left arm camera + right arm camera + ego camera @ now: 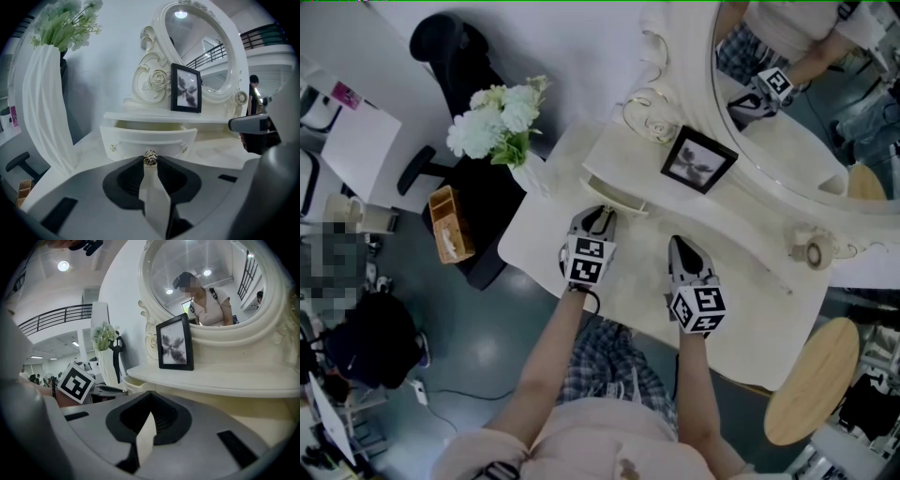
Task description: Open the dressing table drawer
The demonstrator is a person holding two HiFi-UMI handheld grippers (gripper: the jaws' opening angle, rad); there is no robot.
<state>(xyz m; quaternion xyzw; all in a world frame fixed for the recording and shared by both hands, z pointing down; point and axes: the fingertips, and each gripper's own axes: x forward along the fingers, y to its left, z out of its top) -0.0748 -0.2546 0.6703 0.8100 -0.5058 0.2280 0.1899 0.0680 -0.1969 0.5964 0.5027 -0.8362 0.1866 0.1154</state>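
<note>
The white dressing table (pixel 741 309) has a small drawer (pixel 614 195) under its raised shelf, and the drawer stands partly pulled out. In the left gripper view the drawer front (pixel 150 138) shows its open cavity behind it. My left gripper (pixel 600 221) is shut on the drawer's metal rose-shaped knob (pixel 150 158), which sits pinched between the jaw tips. My right gripper (pixel 679 246) hovers over the tabletop to the right of the drawer. Its jaws (pixel 149 399) are shut with nothing between them.
A white vase of flowers (pixel 502 127) stands at the table's left corner, close to the drawer. A black picture frame (pixel 698 159) leans on the shelf below the oval mirror (pixel 797 103). A round wooden stool (pixel 811 380) is at the right, a black chair (pixel 450 56) behind.
</note>
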